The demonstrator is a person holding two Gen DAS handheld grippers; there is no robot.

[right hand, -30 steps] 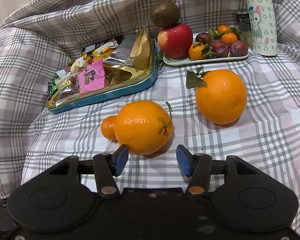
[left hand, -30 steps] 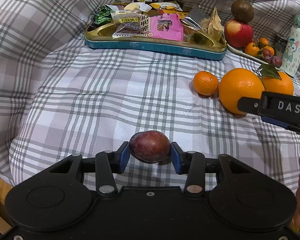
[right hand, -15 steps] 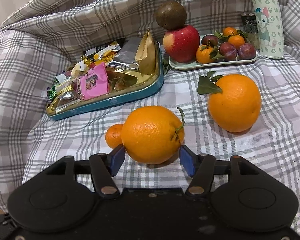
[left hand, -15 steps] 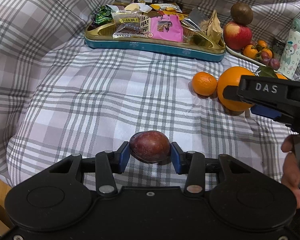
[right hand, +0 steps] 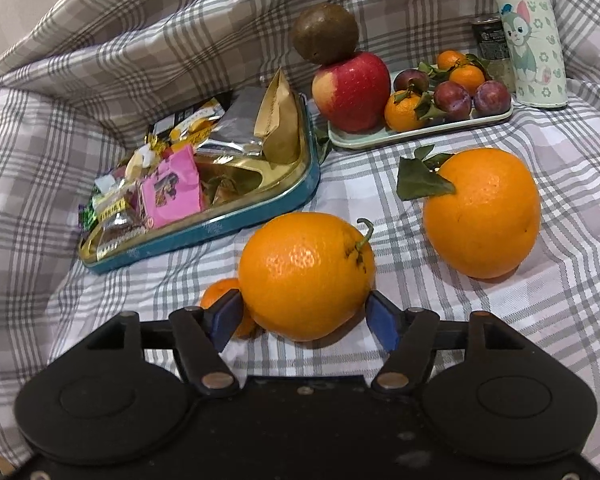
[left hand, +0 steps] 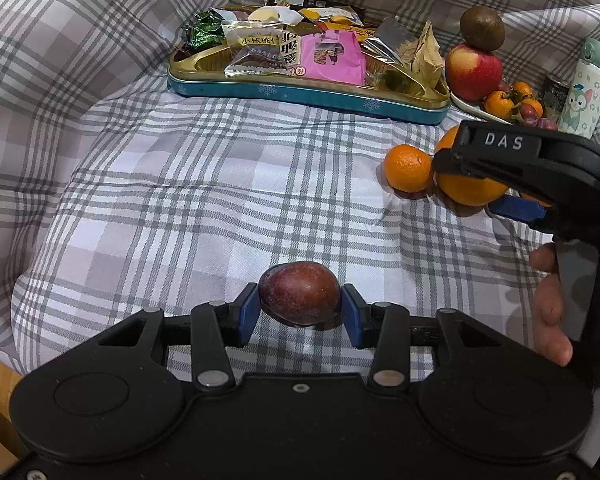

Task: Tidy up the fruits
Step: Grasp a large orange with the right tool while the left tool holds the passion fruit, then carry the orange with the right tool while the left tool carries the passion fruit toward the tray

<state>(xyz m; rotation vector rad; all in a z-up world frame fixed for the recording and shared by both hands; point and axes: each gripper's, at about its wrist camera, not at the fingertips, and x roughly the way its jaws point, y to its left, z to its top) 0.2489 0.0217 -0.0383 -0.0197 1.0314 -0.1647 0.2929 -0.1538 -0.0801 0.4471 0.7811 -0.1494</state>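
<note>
My left gripper (left hand: 300,314) is shut on a dark red plum (left hand: 299,293), held just above the plaid cloth. My right gripper (right hand: 304,316) has its blue pads against both sides of a large orange (right hand: 306,276) that rests on the cloth; it also shows in the left wrist view (left hand: 470,190). A small mandarin (right hand: 220,300) lies just left of that orange. A second large orange with a leaf (right hand: 482,212) sits to the right. A pale green fruit tray (right hand: 420,132) at the back holds an apple (right hand: 352,92), a brown fruit on top of it, plums and mandarins.
A teal and gold snack tin (right hand: 204,232) full of wrapped snacks stands at the back left. A cartoon-print bottle (right hand: 530,36) and a dark can (right hand: 492,40) stand behind the fruit tray. The cloth rises in folds all around.
My right gripper moved forward around the large orange and its pads closed onto the orange's sides. My left gripper stayed still with the plum.
</note>
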